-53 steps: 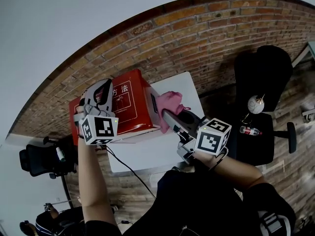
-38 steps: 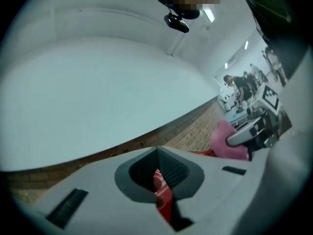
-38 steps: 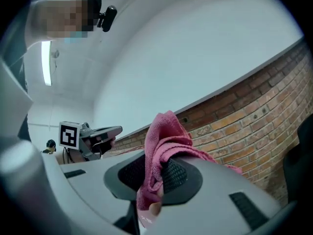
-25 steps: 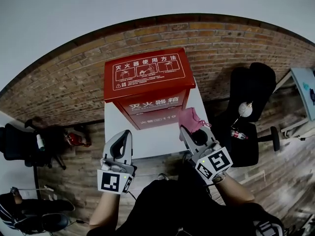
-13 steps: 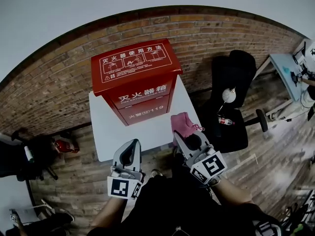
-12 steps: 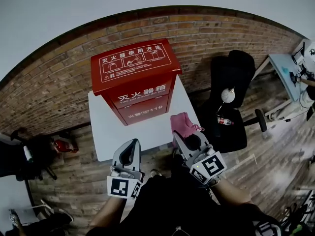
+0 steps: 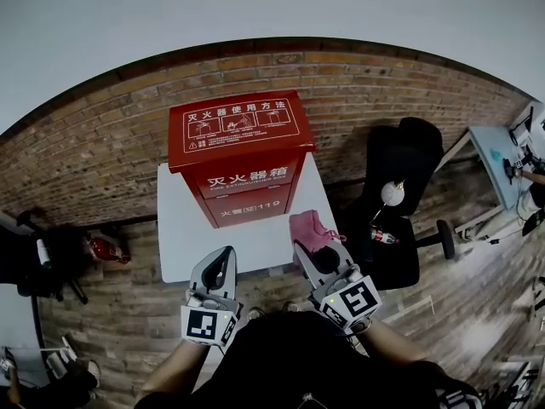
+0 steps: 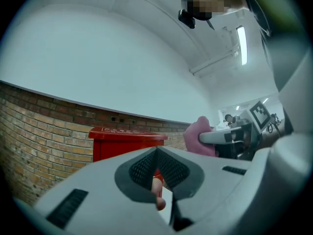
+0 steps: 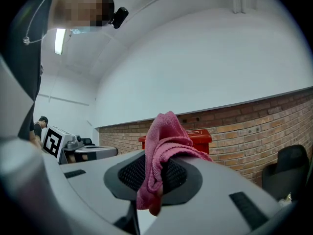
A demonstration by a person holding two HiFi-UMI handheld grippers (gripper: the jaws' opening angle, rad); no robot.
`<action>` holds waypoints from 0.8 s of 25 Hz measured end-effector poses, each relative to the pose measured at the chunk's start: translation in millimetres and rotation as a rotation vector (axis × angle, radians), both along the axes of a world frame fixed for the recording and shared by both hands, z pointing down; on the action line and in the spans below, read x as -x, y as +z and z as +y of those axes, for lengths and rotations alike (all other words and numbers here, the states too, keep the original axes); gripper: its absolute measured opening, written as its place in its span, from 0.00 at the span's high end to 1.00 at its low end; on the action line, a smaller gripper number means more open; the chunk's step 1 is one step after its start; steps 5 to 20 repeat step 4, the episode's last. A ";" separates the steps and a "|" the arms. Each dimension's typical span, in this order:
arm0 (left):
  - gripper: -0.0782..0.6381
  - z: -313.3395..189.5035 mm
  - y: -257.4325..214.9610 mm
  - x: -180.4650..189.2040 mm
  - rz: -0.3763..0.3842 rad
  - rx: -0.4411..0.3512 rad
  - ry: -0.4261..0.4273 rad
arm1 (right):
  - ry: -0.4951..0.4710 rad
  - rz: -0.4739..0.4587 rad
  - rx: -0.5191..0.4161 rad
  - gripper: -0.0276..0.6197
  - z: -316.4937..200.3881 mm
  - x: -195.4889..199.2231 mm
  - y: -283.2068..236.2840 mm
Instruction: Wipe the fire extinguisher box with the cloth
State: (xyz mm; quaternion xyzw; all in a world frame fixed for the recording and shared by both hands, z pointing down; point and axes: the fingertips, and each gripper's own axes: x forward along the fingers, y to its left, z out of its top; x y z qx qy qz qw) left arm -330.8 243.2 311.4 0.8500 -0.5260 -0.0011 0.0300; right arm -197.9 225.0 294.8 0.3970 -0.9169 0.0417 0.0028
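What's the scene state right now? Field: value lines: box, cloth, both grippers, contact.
box: red, upright on the far part of the white table, brick wall behind
cloth: pink, bunched, clamped in the right gripper
right gripper: shut on cloth, at near table edge
left gripper: jaws together, nothing held, at near table edge
contact: cloth apart from box; no wiping under way
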 end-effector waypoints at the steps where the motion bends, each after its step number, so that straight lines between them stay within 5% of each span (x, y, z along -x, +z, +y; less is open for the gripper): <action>1: 0.85 -1.2 -2.8 -4.4 0.005 -0.011 0.000 | -0.005 0.001 -0.002 0.84 -2.0 -1.6 -0.7; 20: 0.85 -2.9 -7.9 -17.5 0.009 -0.030 0.000 | -0.017 -0.003 -0.004 0.84 -7.5 -6.1 -0.9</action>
